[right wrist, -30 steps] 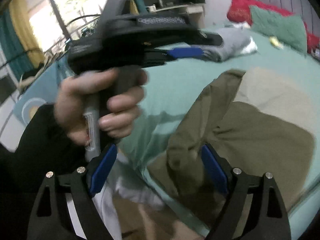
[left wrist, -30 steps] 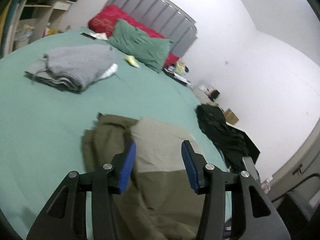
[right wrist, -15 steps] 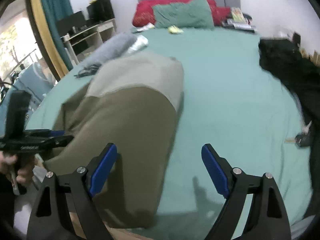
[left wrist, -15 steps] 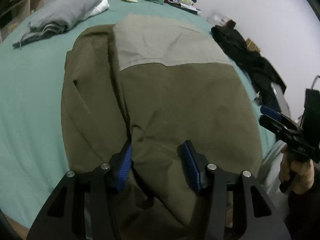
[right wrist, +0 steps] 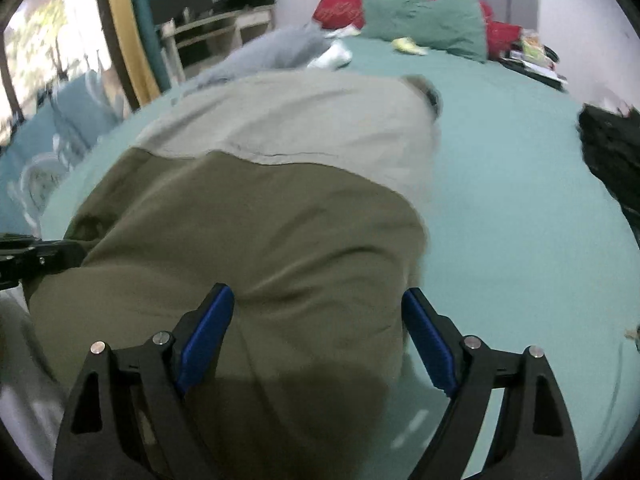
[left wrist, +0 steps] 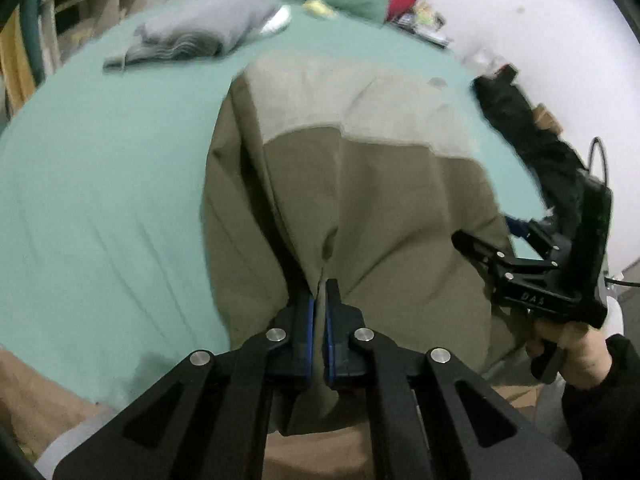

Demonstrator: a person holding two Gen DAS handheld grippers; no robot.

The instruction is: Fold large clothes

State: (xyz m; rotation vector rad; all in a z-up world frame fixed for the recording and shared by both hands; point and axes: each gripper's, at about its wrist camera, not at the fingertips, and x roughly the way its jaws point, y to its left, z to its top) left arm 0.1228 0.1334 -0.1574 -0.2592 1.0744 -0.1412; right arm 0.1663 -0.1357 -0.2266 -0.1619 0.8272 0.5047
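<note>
two pillows on green bed; left hand-held gripper pinching olive garment, right hand-held gripper agape.

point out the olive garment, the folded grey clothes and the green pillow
olive garment [right wrist: 256,240]: right wrist view, dark lower panel.
folded grey clothes [left wrist: 200,26]: left wrist view, top layer.
green pillow [right wrist: 424,24]: right wrist view, middle of its face.

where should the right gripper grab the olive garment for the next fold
Judging by its pose, grip the near hem of the olive garment at its right corner, coming from the bed's foot. That edge overhangs the green sheet, and the right gripper hovers open there while the left gripper pinches the hem.
</note>
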